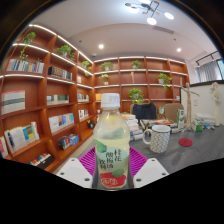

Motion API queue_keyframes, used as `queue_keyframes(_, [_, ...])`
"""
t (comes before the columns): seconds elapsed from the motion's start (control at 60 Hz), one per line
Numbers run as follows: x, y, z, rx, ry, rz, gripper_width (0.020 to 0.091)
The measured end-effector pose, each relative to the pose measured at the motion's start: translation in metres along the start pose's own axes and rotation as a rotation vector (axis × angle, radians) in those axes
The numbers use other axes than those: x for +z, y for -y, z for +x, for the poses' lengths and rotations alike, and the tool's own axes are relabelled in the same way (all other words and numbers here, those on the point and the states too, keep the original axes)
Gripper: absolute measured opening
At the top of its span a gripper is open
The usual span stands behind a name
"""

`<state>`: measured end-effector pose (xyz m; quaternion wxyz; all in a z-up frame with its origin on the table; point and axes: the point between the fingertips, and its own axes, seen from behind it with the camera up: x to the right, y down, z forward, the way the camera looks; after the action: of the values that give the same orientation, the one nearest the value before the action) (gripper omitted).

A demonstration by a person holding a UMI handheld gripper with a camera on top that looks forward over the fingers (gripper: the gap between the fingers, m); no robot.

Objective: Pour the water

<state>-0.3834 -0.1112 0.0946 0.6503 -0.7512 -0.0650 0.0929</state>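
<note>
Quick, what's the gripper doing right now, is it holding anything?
Gripper: shut on the bottle, held upright between the pads; the mug stands apart on the table.

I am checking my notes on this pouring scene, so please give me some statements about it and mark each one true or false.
1. The bottle stands upright between the fingers. True.
2. The bottle is uncapped. False: a white cap is on it.
3. A mug stands on the table beyond the fingers. True.
4. The mug lies on its side. False: it is upright.
5. Bookshelves line the wall behind. True.
</note>
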Motion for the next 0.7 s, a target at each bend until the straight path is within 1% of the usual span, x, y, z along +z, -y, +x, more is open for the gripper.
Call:
queue_keyframes(0.017, [0.0,0.0,0.0,-0.002,0.002,0.006,0.0409])
queue_keyframes(0.05, [-0.001,0.0,-0.001,-0.005,0.005,0.016,0.0384])
queue_keyframes(0.167, [0.0,0.0,0.004,-0.008,-0.006,0.018,0.0383])
queue_keyframes(0.317, [0.011,0.001,0.009,0.034,-0.021,-0.016,0.0383])
queue_keyframes(0.367, [0.022,0.006,0.011,0.139,-0.021,-0.032,0.0383])
queue_keyframes(0.417, [0.036,0.017,0.009,0.244,0.0,-0.03,0.0382])
queue_keyframes(0.617, [0.091,0.029,0.015,0.705,0.04,-0.106,0.0383])
queue_keyframes(0.65, [0.098,0.032,0.013,0.8,0.069,-0.111,0.0383])
queue_keyframes(0.7, [0.107,0.041,0.012,0.94,0.113,-0.099,0.0385])
